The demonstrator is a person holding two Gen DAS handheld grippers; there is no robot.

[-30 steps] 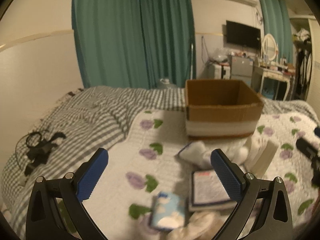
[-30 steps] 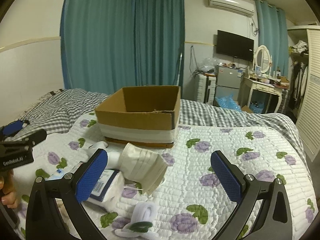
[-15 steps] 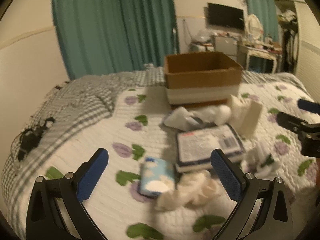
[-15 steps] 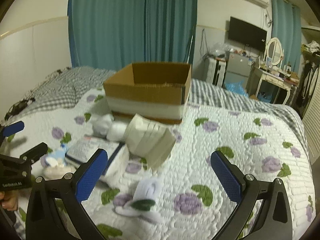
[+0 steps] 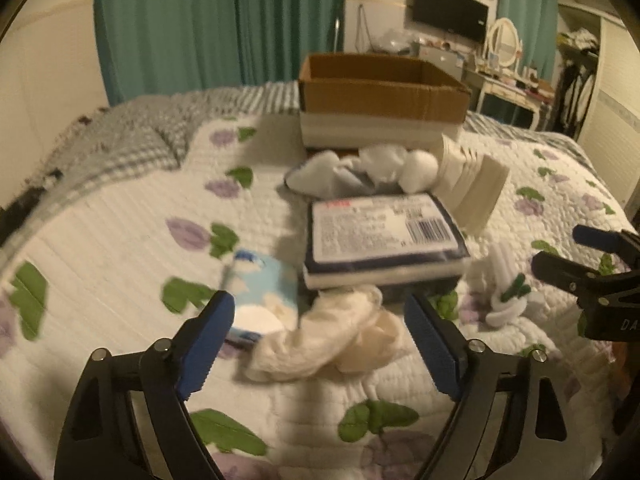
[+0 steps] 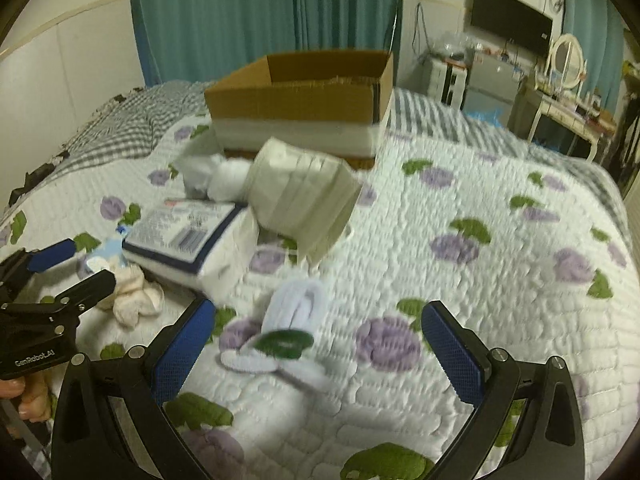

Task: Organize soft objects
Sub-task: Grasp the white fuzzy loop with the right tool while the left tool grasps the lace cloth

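Socks, a tissue pack and wrapped packages lie scattered on the flowered quilt (image 5: 120, 264) in front of both grippers, and the cardboard box (image 5: 380, 92) that will most likely take them stands open farther ahead, beyond the pile. The left gripper (image 5: 316, 344) has its jaws closing from a wide spread, with nothing pressed between them; a crumpled cream sock (image 5: 320, 340) lies just ahead of and between its fingers, and the small blue tissue pack (image 5: 260, 292) sits close beside the left finger. Beyond the sock lies the flat labelled package (image 5: 384, 240), with rolled white socks (image 5: 384, 164) and a stack of white cloths (image 5: 472, 184) behind it, near the box. The right gripper (image 6: 320, 344) stands spread wide and empty above a white sock bundle with a green band (image 6: 288, 332), which lies between its fingers but a little toward the left one. The risk on the left is that the closing jaws catch the tissue pack along with the sock, or pinch a fold of quilt beneath the soft cloth, because the three lie so close together. On the right, an off-centre grasp could take only a loose flap of the bundle, which might then unroll or slip. Blur in both views makes exact contact hard to judge.
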